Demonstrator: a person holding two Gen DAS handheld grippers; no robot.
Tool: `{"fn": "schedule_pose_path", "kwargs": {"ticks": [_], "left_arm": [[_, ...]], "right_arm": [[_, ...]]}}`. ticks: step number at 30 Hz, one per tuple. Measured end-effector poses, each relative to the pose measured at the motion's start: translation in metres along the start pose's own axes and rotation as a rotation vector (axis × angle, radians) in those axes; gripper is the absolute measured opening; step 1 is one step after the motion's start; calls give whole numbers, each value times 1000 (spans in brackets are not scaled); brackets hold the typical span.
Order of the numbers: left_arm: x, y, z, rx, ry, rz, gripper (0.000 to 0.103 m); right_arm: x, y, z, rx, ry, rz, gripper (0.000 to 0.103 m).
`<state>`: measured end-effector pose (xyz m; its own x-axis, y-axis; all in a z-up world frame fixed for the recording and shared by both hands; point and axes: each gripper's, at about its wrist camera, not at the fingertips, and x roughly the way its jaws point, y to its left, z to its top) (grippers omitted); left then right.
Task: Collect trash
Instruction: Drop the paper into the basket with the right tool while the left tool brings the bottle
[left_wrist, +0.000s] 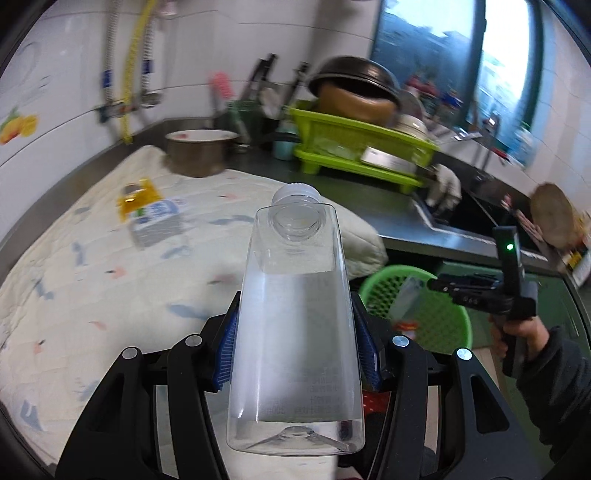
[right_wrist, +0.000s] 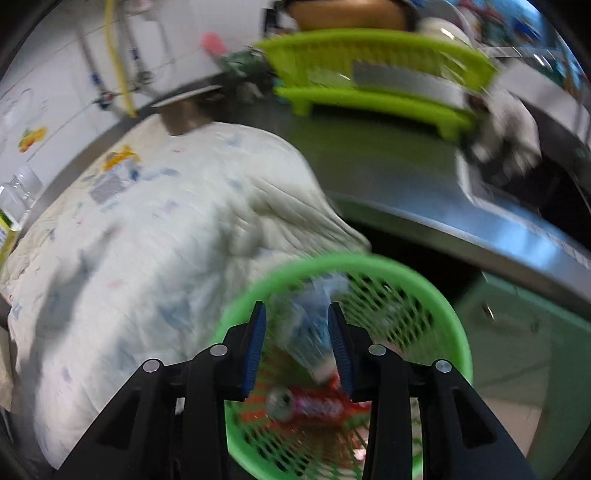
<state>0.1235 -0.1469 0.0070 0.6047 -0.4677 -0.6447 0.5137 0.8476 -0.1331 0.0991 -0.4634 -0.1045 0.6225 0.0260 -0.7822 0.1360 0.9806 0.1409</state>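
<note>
My left gripper (left_wrist: 295, 332) is shut on a clear square plastic bottle (left_wrist: 295, 314) with a white cap, held above the quilted cloth (left_wrist: 110, 288). A yellow and blue carton (left_wrist: 151, 214) lies on the cloth farther back. My right gripper (right_wrist: 297, 343) hovers over the green mesh basket (right_wrist: 436, 280) and shows in the left wrist view (left_wrist: 447, 286). A blurred bluish wrapper (right_wrist: 314, 325) sits between its blue pads; whether they touch it is unclear. A pink can (right_wrist: 306, 404) lies in the basket.
A lime green dish rack (left_wrist: 354, 147) with a dark pot and bowls stands at the back of the steel counter (left_wrist: 369, 206). A metal pot (left_wrist: 199, 151) sits behind the cloth. A sink with a white rag (left_wrist: 447, 184) is to the right.
</note>
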Motion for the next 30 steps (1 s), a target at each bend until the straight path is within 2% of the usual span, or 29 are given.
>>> {"fn": "schedule_pose_path", "kwargs": {"ticks": [4,6,15,20,30], "left_arm": [[20,-35,1,40,36,-53,54],[36,-55,1,57,66,-86,54],[101,-127,-7,145,191,-149,54],[132,-155,-14,170,256,-178,54],[196,-197,-30,246,376,-205,54]], "right_arm": [[-6,-32,-22,67,3,-11,46],[-15,-46,-30,99,-15,-6,54],[-61,-63,-54,144,-116,-11,66],[-84,-68,-70,152,-167,-30,67],[-106,-70,-91,172,-203,-17,69]]}}
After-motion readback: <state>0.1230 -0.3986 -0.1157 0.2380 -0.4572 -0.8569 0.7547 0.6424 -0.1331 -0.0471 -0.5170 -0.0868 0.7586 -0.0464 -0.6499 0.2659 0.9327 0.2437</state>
